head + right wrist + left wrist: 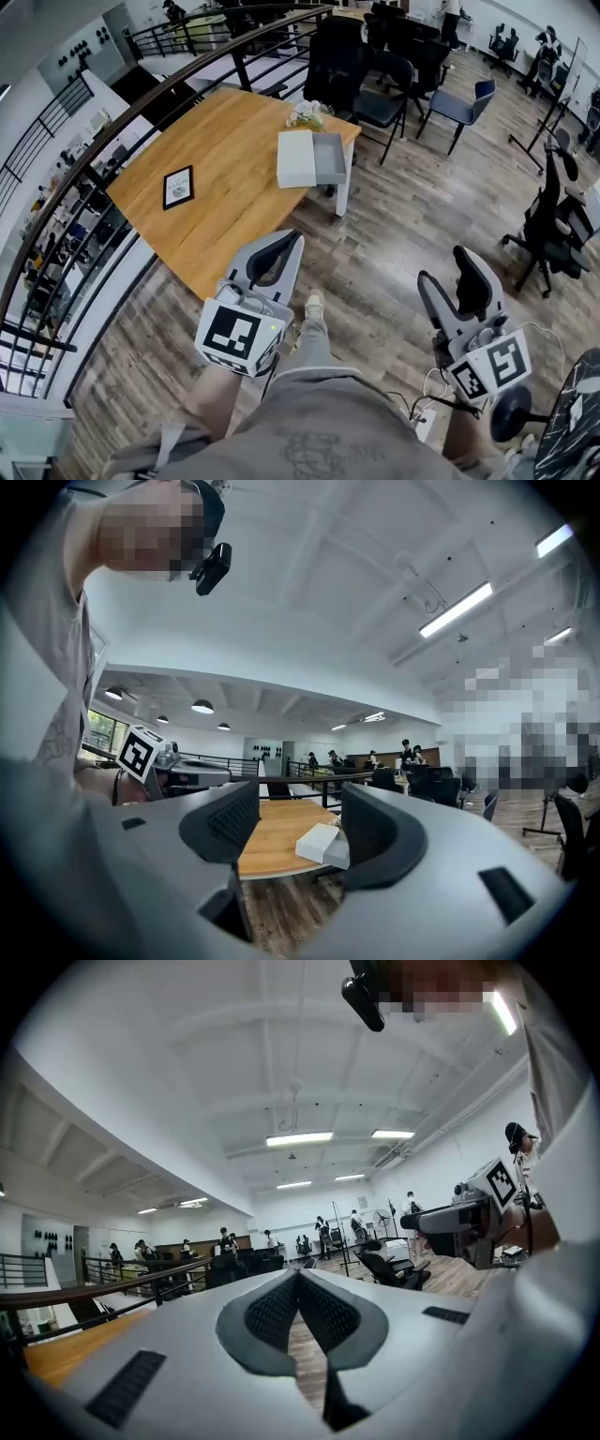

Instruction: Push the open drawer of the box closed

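Nothing is done yet: the drawer [330,157] of the box [295,157] is open, far from the left gripper [286,242], jaws pressed together, and the right gripper [448,270], jaws spread and empty

Open-plan office: black swivel chairs [382,82] stand beyond the wooden desk [225,187], a black railing [84,176] runs beside it, and strip lights [298,1138] hang above it.

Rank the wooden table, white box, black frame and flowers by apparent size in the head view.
1. wooden table
2. white box
3. black frame and flowers look about alike, so unranked.
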A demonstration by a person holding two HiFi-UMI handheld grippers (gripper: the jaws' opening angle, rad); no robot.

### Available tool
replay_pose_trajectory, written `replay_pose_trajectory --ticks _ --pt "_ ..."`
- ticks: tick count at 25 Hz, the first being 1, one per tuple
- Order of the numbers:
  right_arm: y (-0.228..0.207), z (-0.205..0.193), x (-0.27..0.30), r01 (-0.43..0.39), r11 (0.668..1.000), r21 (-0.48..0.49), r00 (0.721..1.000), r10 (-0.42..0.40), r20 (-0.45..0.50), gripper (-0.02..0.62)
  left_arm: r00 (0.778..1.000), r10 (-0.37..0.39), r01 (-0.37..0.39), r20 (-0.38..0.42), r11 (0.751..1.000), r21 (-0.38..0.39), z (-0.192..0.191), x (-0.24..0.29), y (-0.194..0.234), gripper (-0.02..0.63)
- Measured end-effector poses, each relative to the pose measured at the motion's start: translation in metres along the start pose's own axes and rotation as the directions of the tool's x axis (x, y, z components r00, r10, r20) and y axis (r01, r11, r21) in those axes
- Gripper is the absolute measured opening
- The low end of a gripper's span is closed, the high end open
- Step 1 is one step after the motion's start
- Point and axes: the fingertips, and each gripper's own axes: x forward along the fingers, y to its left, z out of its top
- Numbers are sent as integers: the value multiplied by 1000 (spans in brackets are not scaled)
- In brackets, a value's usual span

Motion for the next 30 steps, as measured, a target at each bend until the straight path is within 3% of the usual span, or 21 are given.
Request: replay_pose_trajectory --ticks 15,24,30 --pt "-93 -56 171 -29 1000 2 978 29 -207 285 991 -45 40 -129 998 -41 -51 142 101 17" --pt "-146 -102 289 -50 999 11 938 51 -343 284 970 -92 79 -227 995 -65 -91 225 175 17" --pt "-171 -149 350 -47 999 22 891 52 -450 276 950 -118 95 -290 991 -92 -133 267 217 17"
